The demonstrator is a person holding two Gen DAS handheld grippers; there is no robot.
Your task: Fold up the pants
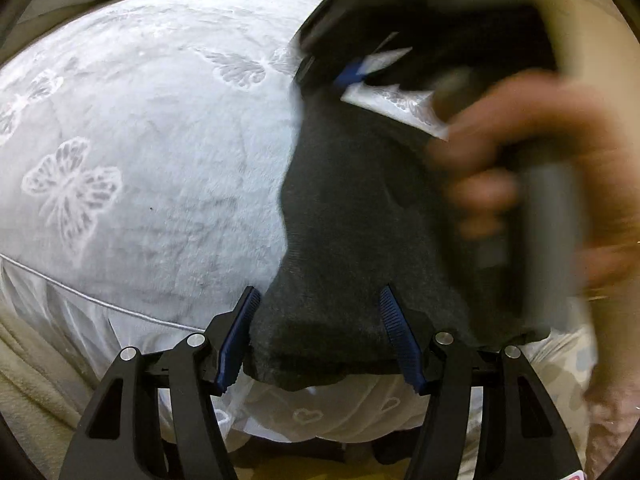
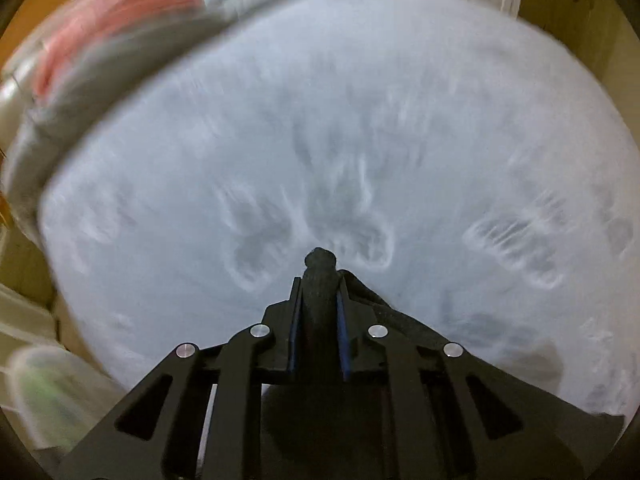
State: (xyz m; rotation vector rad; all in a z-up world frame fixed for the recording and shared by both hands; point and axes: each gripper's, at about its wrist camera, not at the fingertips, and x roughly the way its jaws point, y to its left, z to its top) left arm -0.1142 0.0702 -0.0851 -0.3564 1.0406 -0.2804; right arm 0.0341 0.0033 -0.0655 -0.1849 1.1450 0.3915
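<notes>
Folding underway: dark grey pants (image 1: 352,216) lie on a white butterfly-print blanket (image 1: 140,152), near its front edge, bunched and partly doubled over. Right gripper (image 2: 319,280) is clamped on a rolled wad of the dark fabric, pads squeezing it from both sides, with a strip of cloth trailing off toward the right. Right-wrist view is heavily smeared, so nothing else is readable there beyond the blanket. Left gripper (image 1: 320,304) stands wide, jaws apart and straddling the near edge of the pants; pads don't look pressed on the cloth, so not gripping. In the left-wrist view the person's hand (image 1: 520,152) on the other tool is blurred over the far part of the garment.

Risks, as a judgement: only one end is pinned, so a fast pull could drag the whole garment instead of laying a clean fold. The bunched grab may hold several layers, giving a crooked crease. If the left jaws close late or shallow, the near edge slips and the fold skews.
</notes>
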